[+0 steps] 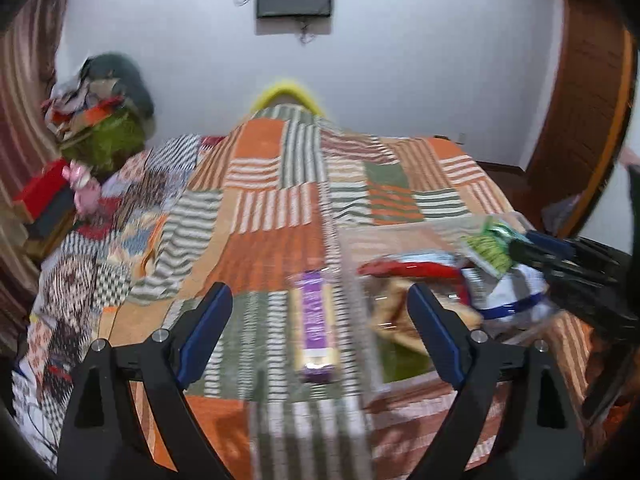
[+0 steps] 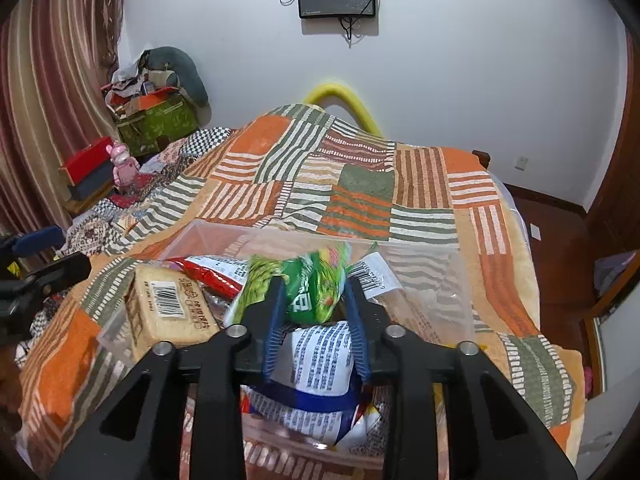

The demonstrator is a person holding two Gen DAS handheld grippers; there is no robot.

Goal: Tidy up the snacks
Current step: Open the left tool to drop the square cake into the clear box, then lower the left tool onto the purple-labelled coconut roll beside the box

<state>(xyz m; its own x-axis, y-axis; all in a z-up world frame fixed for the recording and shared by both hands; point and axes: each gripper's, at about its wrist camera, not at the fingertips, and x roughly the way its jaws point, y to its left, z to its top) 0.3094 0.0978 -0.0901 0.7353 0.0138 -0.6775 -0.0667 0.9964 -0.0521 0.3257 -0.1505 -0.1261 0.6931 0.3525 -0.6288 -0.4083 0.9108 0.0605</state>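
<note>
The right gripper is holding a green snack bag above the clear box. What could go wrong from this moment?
1. The right gripper pinches the green snack bag only at one part; the crinkly bag may slip and fall outside the clear box.
2. The box already holds heaped packets, and the beige packet leans over its left wall; another bag may push it out.
3. The open left gripper hovers over the purple packet, close to the box, and may bump it.

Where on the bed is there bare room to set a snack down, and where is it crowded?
Free: bedspread beyond the clear bin, toward the wall, and left of the purple pack. Crowded: the bin's near end, packets piled under the right gripper holding a green packet. The bin's far-right corner looks open.
</note>
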